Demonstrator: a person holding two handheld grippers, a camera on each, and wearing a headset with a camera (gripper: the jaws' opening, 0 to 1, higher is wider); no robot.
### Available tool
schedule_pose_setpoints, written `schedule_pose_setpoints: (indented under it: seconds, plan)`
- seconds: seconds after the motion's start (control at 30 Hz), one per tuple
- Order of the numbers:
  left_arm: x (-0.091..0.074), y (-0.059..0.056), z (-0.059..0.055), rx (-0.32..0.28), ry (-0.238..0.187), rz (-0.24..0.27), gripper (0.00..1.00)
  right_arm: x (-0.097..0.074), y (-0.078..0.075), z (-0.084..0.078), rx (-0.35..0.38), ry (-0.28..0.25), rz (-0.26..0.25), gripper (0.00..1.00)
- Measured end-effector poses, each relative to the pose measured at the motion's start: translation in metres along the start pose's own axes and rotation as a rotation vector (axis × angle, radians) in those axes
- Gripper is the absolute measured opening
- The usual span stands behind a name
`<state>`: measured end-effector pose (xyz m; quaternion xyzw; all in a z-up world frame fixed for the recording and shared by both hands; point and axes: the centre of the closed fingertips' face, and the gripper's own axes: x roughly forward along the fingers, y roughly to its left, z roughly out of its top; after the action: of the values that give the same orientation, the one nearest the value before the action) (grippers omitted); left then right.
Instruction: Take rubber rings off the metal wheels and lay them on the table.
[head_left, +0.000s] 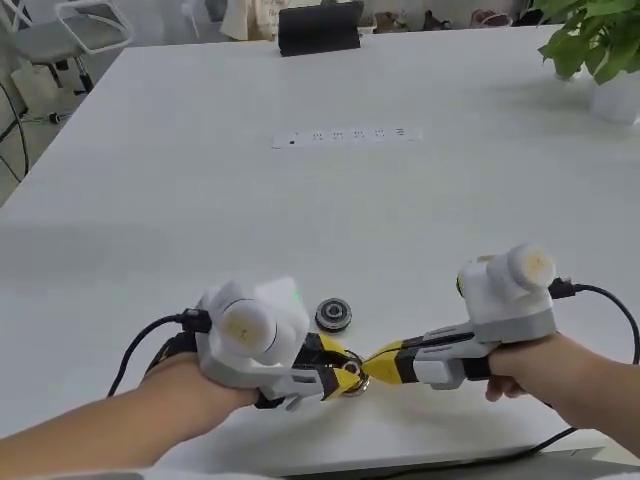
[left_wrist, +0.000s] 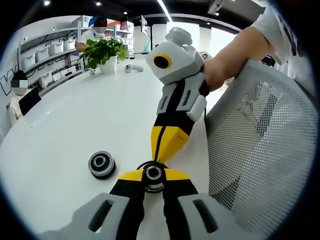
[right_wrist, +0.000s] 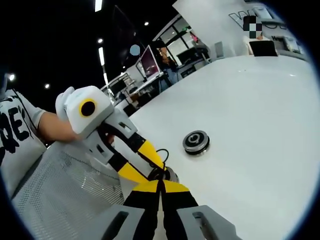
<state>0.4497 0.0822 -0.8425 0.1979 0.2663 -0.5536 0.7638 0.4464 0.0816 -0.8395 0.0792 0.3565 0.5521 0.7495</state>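
**Two hand-held grippers meet on a small metal wheel at the table's near edge**

The left gripper (left_wrist: 153, 180) has its yellow-tipped jaws closed around a metal wheel (left_wrist: 153, 173), gripping it from both sides just above the white table (head_left: 300, 210). The right gripper (right_wrist: 160, 185) faces it tip to tip, its jaws pressed almost together and pinching the thin black rubber ring (right_wrist: 159, 172) at that wheel's rim. A second wheel (head_left: 333, 314), its dark ring on, lies flat on the table just beyond the two tips, apart from both. Farther off, a white power strip (head_left: 345, 135) lies mid-table and a potted plant (head_left: 590, 40) stands at the far right corner.
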Motion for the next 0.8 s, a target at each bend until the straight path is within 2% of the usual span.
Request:
schedule_pose_setpoints:
  seconds: [0.1, 0.3, 0.5, 0.67, 0.8]
  plan:
    - [0.0, -0.002, 0.001, -0.044, -0.002, -0.013, 0.11, 0.0, 0.0, 0.0, -0.002, 0.003, 0.0, 0.0]
    - [-0.003, -0.005, 0.001, -0.033, 0.01, -0.019, 0.14, -0.001, 0.001, -0.001, -0.004, 0.003, 0.0, 0.0]
    - [-0.012, -0.003, 0.008, -0.063, -0.013, -0.021, 0.14, -0.001, 0.003, 0.0, -0.005, 0.0, 0.003, 0.0]
    - [-0.017, -0.005, 0.008, -0.052, -0.009, -0.019, 0.22, -0.002, 0.004, -0.001, -0.004, -0.001, 0.006, 0.0]
    - [-0.024, -0.008, 0.011, -0.045, -0.014, -0.026, 0.24, -0.003, 0.006, 0.0, -0.003, -0.003, 0.011, 0.0]
